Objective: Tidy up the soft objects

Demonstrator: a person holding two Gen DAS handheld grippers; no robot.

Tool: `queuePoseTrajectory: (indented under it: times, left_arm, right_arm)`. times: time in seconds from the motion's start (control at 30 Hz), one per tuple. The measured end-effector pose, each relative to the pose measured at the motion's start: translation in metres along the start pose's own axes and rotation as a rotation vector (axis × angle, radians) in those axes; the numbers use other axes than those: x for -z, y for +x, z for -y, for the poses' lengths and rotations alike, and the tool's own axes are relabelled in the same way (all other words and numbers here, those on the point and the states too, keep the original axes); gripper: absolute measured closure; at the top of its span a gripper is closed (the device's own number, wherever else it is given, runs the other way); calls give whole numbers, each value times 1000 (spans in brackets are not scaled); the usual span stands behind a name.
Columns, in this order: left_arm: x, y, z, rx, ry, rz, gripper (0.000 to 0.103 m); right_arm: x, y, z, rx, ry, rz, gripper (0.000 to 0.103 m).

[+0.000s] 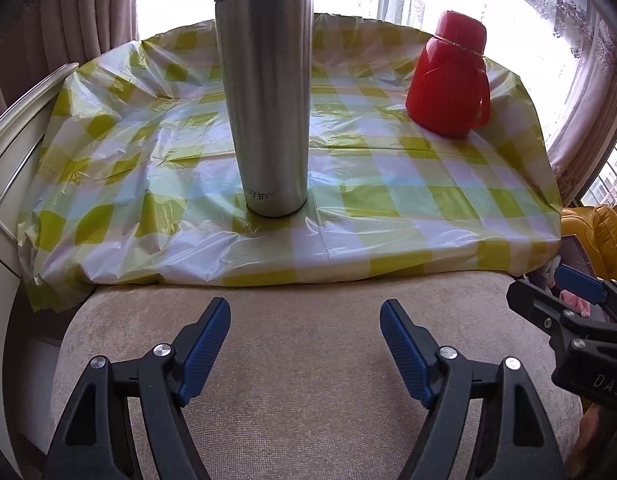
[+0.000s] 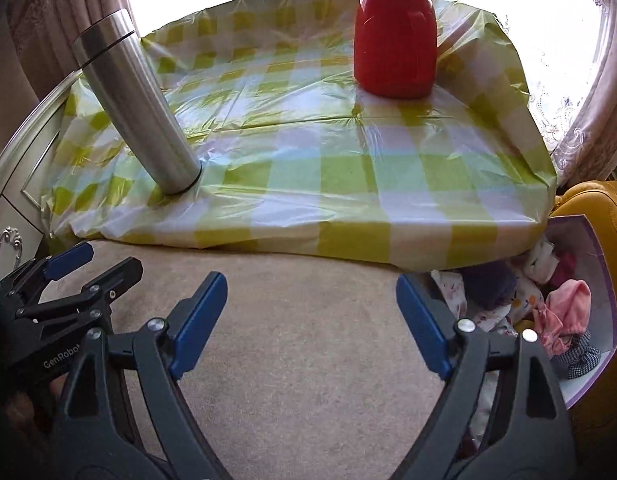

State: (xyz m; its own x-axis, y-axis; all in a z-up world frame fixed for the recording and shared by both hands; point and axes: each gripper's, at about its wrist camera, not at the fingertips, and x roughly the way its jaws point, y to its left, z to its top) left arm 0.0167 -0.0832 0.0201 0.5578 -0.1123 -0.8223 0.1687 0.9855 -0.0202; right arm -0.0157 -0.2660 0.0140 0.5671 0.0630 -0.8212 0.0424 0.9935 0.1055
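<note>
Right wrist view: soft clothes (image 2: 548,304) just right of the parted, empty right tool (image 2: 310,306).

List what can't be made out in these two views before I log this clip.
- Steel flask: top cut off by the left wrist view's upper edge.
- Red jug: lid cropped by the right wrist view's top edge.
- Box of clothes: the table edge and the right gripper hide part of it; only a sliver shows in the left view.
- Window scene: washed out by glare.
</note>
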Motion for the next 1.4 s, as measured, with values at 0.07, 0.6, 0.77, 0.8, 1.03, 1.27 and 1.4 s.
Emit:
queuePoseTrajectory:
  times: [0.07, 0.6, 0.77, 0.8, 1.03, 1.27, 1.4]
  left_arm:
    - [2, -2, -5, -5, -8, 2, 25]
    - [29, -13, -53, -68, -62, 5, 18]
    - [36, -15, -64, -77, -86, 27, 13]
    - [36, -15, -65, -73, -90, 29, 12]
    - [38, -10, -65, -62, -93, 31, 5]
    - [23, -20, -34, 3, 6, 45, 2]
    - [10, -26, 46, 161, 135, 45, 0]
  right_arm:
    - [0, 0, -6, 0, -9, -3, 15]
    - [18, 23, -59, 75, -21, -39, 8]
    - [22, 30, -78, 97, -75, 13, 6]
    - [23, 30, -80, 94, -89, 27, 6]
    - [24, 35, -83, 105, -98, 16, 2]
    - [27, 3, -46, 100, -9, 51, 2]
    - [47, -32, 26, 228, 103, 38, 2]
